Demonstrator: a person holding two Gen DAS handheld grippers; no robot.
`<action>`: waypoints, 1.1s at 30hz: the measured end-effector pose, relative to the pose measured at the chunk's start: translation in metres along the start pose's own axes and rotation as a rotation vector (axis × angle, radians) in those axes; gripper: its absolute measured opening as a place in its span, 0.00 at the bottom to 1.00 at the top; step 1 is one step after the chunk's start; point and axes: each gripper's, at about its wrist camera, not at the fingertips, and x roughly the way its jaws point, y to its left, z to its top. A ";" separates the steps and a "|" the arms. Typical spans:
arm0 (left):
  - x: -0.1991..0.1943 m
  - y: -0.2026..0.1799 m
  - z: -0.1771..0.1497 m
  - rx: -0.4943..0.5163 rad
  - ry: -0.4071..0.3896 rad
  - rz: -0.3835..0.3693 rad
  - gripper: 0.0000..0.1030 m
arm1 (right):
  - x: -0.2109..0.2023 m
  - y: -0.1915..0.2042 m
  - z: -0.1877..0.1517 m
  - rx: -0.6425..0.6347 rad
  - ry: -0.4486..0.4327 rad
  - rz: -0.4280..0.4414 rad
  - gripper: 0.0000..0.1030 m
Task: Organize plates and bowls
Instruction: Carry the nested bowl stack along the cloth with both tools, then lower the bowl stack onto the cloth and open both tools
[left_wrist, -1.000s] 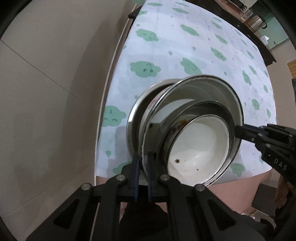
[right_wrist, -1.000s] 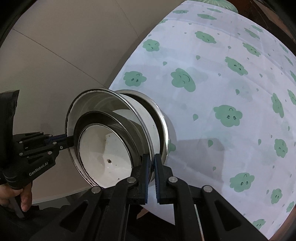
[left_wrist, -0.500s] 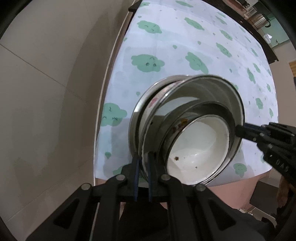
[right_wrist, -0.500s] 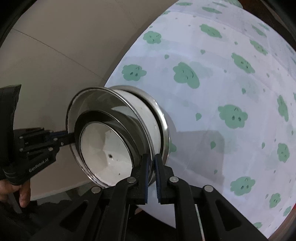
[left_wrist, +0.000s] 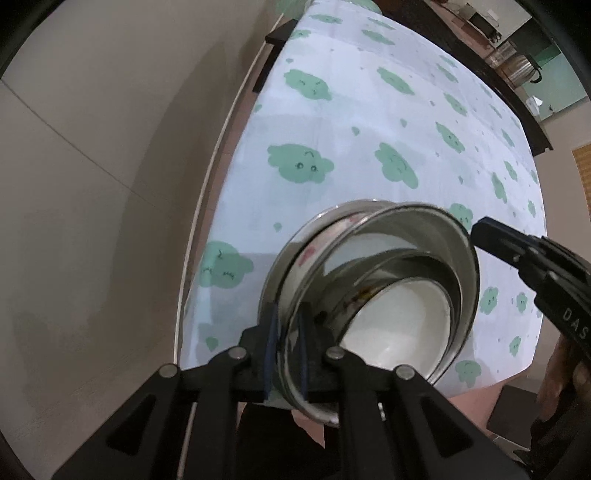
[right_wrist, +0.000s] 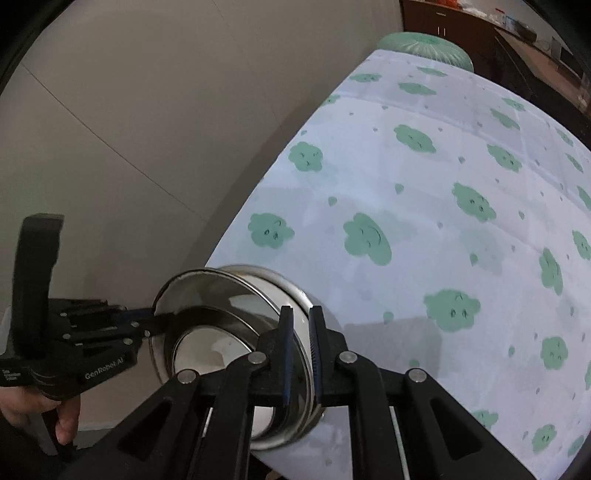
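Observation:
A nested stack of steel bowls (left_wrist: 436, 236) with a white bowl (left_wrist: 402, 325) inside sits at the near corner of the table, tilted toward me. My left gripper (left_wrist: 286, 350) straddles the stack's near rim with a wider gap between its pads. My right gripper (right_wrist: 301, 354) straddles the opposite rim of the same stack (right_wrist: 221, 291), also with a gap. Each gripper shows in the other's view: the right one (left_wrist: 491, 236) and the left one (right_wrist: 147, 317).
The table carries a white cloth with green cloud prints (left_wrist: 369, 122), (right_wrist: 443, 184). A beige tiled wall (left_wrist: 92, 147) runs along its left side. A green stool (right_wrist: 424, 44) and dark cabinets stand past the far end.
The stack has come down and nearer to the table's corner. Both grippers' pads have spread apart from their tight pinch on the rim.

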 end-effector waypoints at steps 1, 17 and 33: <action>0.002 0.001 0.001 0.002 -0.005 0.009 0.10 | 0.003 0.000 0.001 0.000 0.001 -0.005 0.10; -0.015 -0.005 0.009 0.042 -0.066 -0.003 0.19 | -0.006 -0.007 -0.003 -0.010 -0.023 -0.101 0.10; -0.098 -0.023 -0.020 0.259 -0.324 0.023 0.50 | -0.086 0.040 -0.053 0.070 -0.236 -0.233 0.43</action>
